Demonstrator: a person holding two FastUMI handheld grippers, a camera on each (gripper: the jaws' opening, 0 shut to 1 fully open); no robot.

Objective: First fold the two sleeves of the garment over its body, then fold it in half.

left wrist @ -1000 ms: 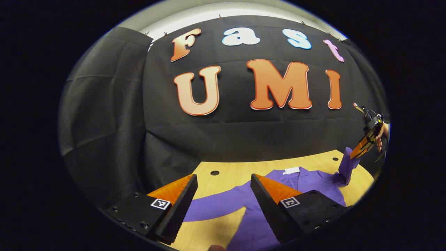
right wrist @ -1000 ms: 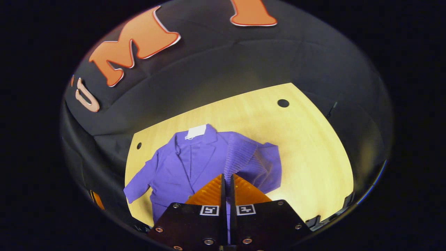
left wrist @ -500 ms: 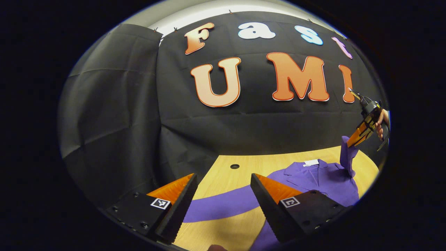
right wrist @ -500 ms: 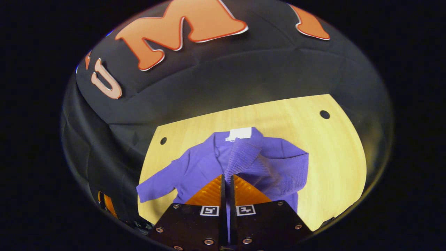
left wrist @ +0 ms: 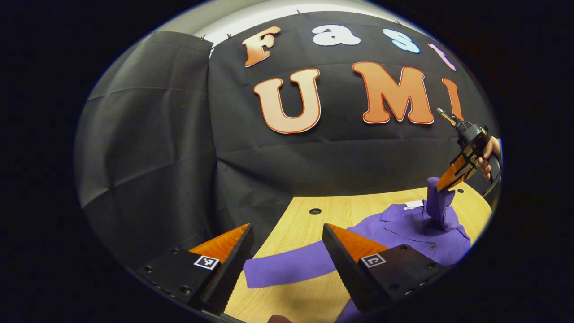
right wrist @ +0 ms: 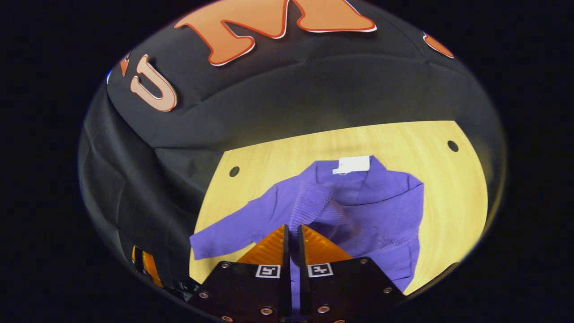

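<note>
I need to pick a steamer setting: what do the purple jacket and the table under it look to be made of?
The jacket looks like a soft ribbed knit, matte: fine parallel ridges show on the sleeve pinched in the right tool. The table looks like pale wood or wood-look laminate, smooth, faintly grained; I cannot tell which.

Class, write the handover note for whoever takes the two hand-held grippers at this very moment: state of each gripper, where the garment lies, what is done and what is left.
Right hand-held gripper: shut on the right sleeve, holding it lifted above the garment's body.
Left hand-held gripper: open, holding nothing, low over the table near the left sleeve.
Purple garment: lying face up on the table, collar toward the booth wall; left sleeve lies spread out flat on the table.
Done: right sleeve picked up and carried over the body, not yet released.
Left: lay the right sleeve down, fold the left sleeve over the body, then fold the garment in half.
</note>
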